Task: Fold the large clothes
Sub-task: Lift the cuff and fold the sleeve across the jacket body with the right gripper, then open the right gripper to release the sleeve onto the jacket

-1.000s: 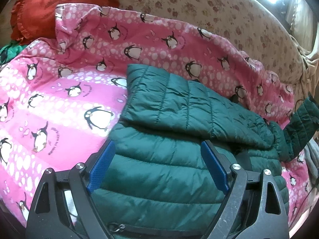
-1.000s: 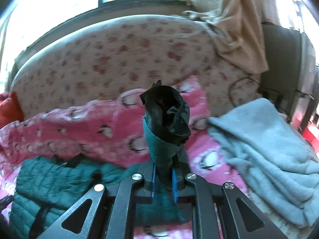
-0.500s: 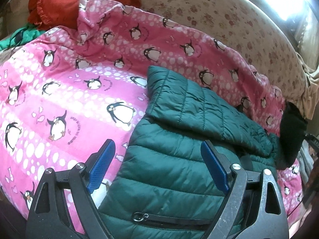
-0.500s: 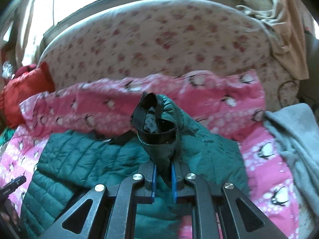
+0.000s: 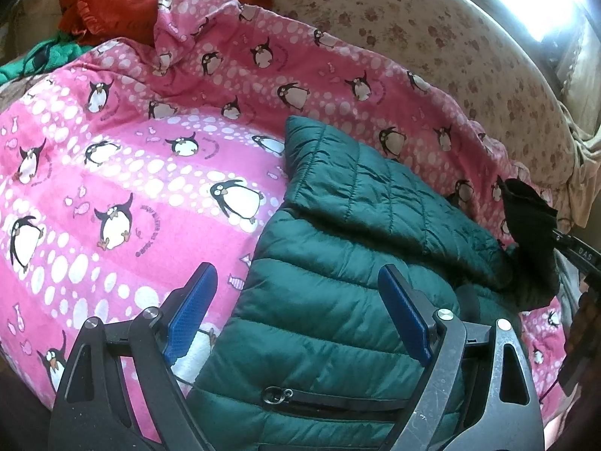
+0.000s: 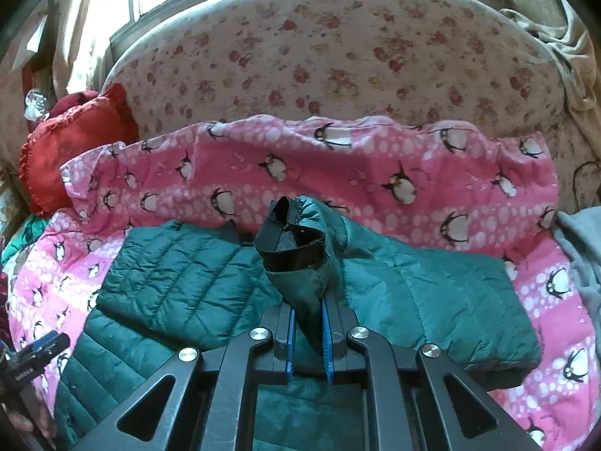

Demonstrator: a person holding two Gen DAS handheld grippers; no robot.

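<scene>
Jacket: green quilted jacket (image 5: 330,312) lies on the penguin blanket (image 5: 124,173), which serves as reference for all positions; one sleeve is folded across the body.
Folded sleeve: sleeve (image 5: 360,188) lies diagonally over the upper part of the jacket, its end towards the blanket's rear edge.
Pocket zip: black zip (image 5: 330,400) on the jacket's near part, just in front of the left tool.
Left gripper: left gripper (image 5: 296,323) has its jaws spread wide, nothing between them; it hovers over the jacket's near edge, one blue pad above the blanket, the other above the jacket.
Right gripper: right gripper (image 6: 308,338) is closed narrowly, clamped on the cuff (image 6: 296,251) of the second sleeve; the cuff stands upright above the jaws, black lining showing.
Second sleeve: runs from the cuff down across the jacket, over the blanket's middle.
Red cushion: red cushion (image 6: 71,143) sits at the blanket's far left corner, touching it.
Sofa back: floral backrest (image 6: 338,60) rises directly behind the blanket.
Grey cloth: grey cloth (image 6: 582,263) lies at the blanket's right edge.
</scene>
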